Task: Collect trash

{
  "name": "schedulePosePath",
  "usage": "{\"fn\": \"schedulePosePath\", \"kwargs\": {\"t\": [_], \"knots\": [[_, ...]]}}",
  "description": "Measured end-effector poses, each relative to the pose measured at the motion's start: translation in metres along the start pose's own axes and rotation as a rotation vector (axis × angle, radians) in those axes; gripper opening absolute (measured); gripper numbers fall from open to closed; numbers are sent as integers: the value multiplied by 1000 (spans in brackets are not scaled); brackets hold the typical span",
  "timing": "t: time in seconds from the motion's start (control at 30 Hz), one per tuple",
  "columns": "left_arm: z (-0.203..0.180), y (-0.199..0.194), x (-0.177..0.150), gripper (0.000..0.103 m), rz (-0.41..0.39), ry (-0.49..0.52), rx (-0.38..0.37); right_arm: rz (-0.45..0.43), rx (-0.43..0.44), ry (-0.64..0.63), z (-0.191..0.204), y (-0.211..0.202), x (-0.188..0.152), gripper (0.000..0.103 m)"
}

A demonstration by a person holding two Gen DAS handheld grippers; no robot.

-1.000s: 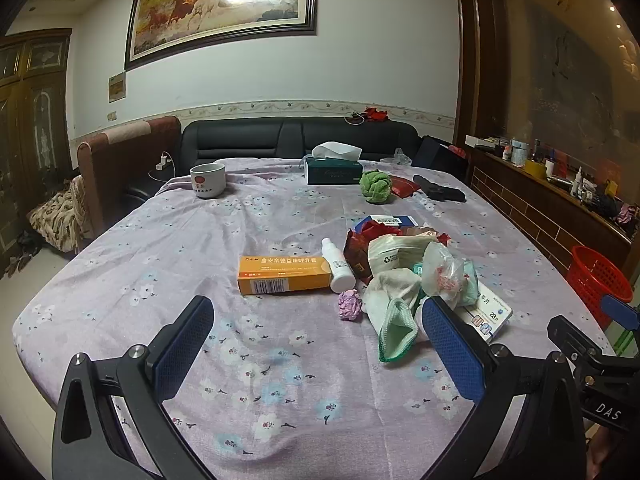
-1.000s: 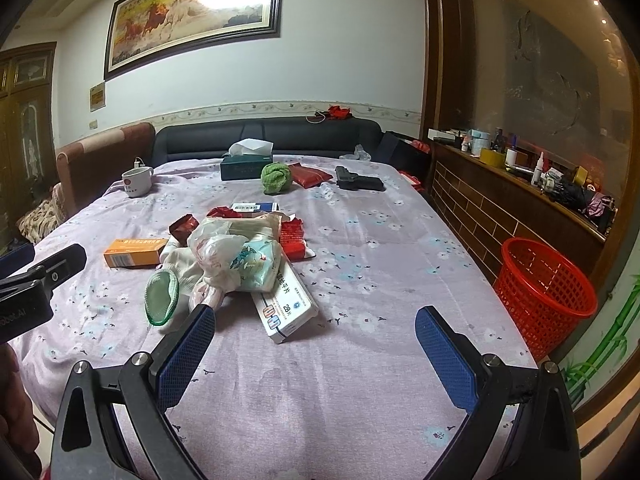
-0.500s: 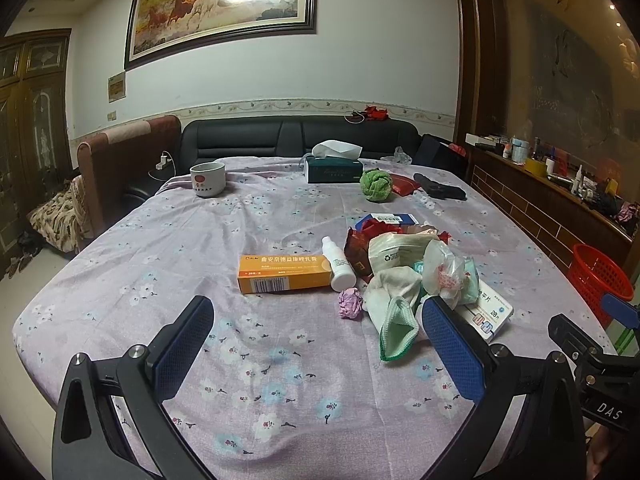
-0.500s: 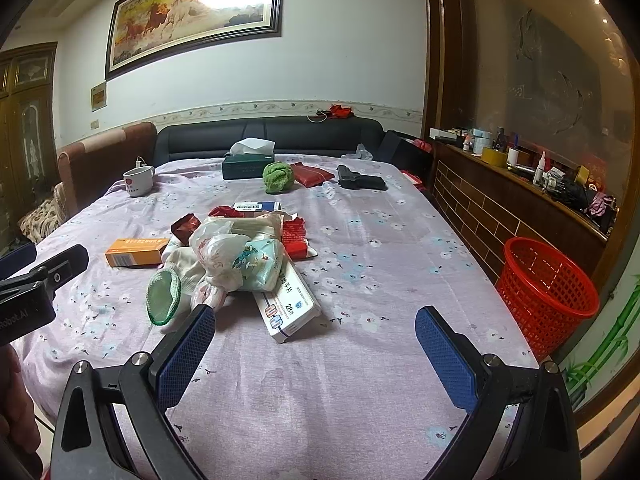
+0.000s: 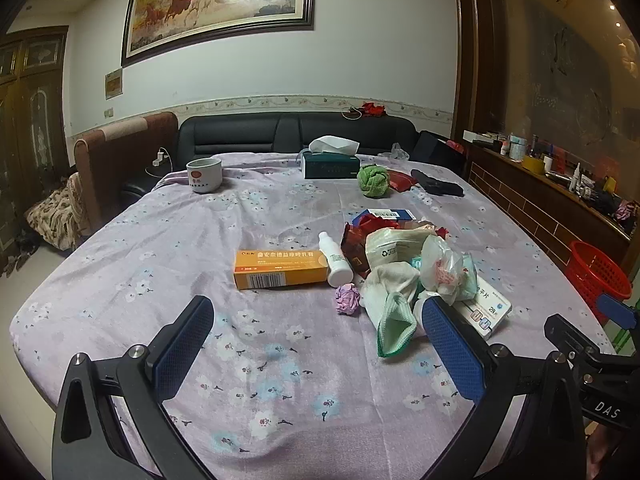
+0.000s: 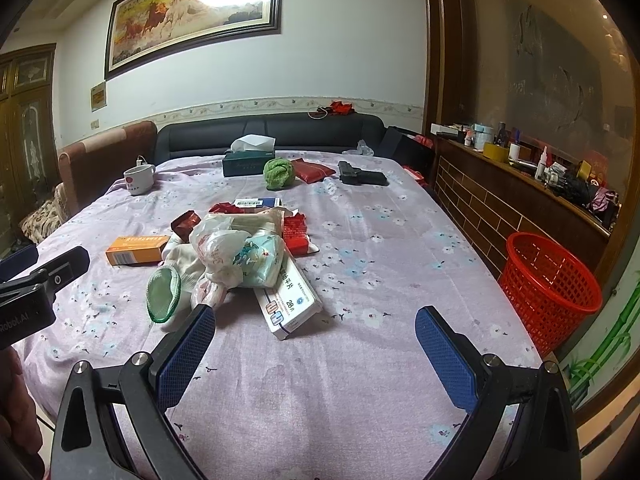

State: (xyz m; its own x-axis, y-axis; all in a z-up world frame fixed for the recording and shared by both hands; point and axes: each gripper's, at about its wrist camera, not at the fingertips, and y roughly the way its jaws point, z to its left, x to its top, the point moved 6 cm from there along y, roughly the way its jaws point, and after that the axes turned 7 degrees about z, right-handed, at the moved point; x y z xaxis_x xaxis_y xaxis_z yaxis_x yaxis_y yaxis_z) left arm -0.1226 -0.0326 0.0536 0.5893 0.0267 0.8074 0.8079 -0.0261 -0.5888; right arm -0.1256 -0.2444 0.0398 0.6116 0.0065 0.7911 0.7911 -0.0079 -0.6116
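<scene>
A pile of trash lies mid-table on the purple floral cloth: an orange box [image 5: 280,269], a white bottle [image 5: 335,259], a crumpled purple paper [image 5: 347,298], white and green cloths [image 5: 394,300], a plastic bag [image 5: 444,268] and a white pill box [image 6: 289,300]. A red mesh bin [image 6: 548,284] stands on the floor right of the table. My left gripper [image 5: 316,350] is open and empty, hovering near the table's front edge before the pile. My right gripper [image 6: 314,354] is open and empty, right of the pile.
At the far end stand a white mug [image 5: 204,175], a green tissue box [image 5: 330,164], a green cloth ball [image 5: 373,181], a red pouch [image 6: 312,170] and a black object [image 6: 362,176]. A black sofa [image 5: 296,136] lies behind. A cluttered shelf [image 6: 532,168] runs along the right.
Both grippers have drifted very slightly; the scene is nearly unchanged. Nothing was grasped or released.
</scene>
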Motion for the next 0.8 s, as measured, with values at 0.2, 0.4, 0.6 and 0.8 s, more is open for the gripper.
{"fn": "schedulePosePath", "kwargs": {"t": [0.2,0.4,0.6,0.8], "knots": [[1,3,-1,103,11,2,-11,5,2,1,0,1,-1,102],[3,15,-3,103,68,2,-57,17,40,17,-5,4,1,95],[-4,41,1,95,164,-4,-151,93,146,50,-7,18,-1,64],[-23,71,3,76,252,20,-217,100,183,51,-5,21,-1,61]]}}
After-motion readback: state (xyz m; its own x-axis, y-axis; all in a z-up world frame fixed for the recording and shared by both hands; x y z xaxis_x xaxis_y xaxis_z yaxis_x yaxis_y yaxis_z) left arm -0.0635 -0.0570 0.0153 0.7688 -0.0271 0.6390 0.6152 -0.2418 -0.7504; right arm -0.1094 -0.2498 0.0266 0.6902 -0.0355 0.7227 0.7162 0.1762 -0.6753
